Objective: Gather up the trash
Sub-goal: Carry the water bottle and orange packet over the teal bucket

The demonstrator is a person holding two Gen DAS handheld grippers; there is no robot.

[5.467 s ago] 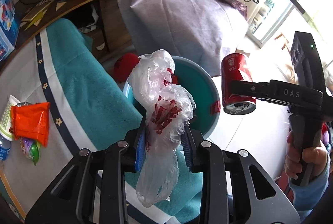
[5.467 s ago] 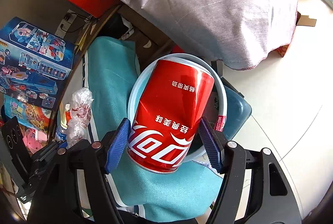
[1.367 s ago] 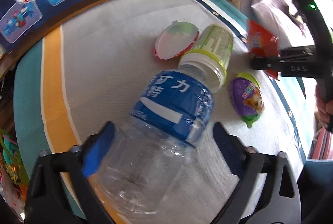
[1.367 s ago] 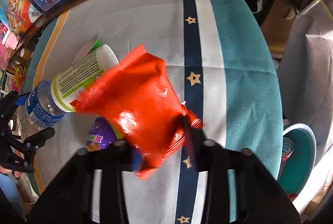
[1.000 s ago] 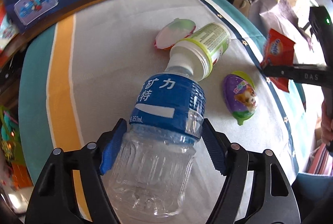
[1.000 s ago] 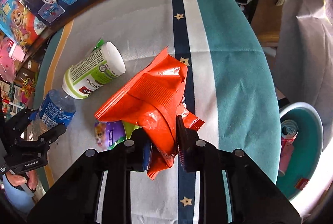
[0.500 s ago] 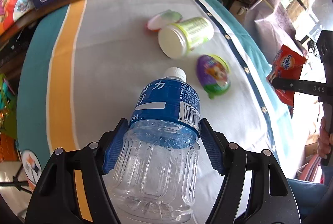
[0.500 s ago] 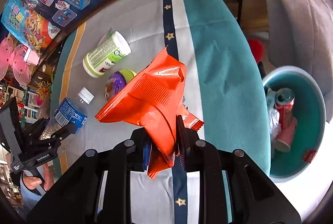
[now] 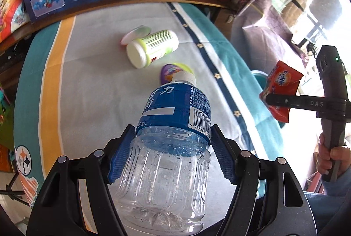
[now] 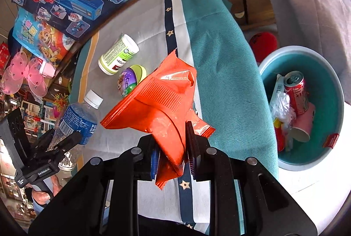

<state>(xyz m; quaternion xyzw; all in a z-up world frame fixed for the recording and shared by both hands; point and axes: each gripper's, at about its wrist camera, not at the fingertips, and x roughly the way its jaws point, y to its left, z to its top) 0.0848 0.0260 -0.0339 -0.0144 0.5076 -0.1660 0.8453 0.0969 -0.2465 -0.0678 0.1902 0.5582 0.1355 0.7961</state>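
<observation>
Two views, left wrist: left gripper (image 9: pixel 171 154) jaws pinching the clear water bottle (image 9: pixel 166 148) at its waist, cap pointing away.
Beyond the jaws: white-green jar (image 9: pixel 151 48) and purple egg (image 9: pixel 169 70) lying on the desk (image 9: pixel 92 86).
Right wrist: right gripper (image 10: pixel 172 156) jaws nearly together, clamping the orange wrapper (image 10: pixel 158 108).
Right of the jaws: teal bin (image 10: pixel 324 82) holding a red can (image 10: pixel 296 91).

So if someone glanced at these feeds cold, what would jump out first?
The orange snack wrapper pinched in the right gripper fills the right wrist view, and the clear water bottle clamped in the left gripper fills the left. Off the table's edge sits the teal bin with a red can inside.
</observation>
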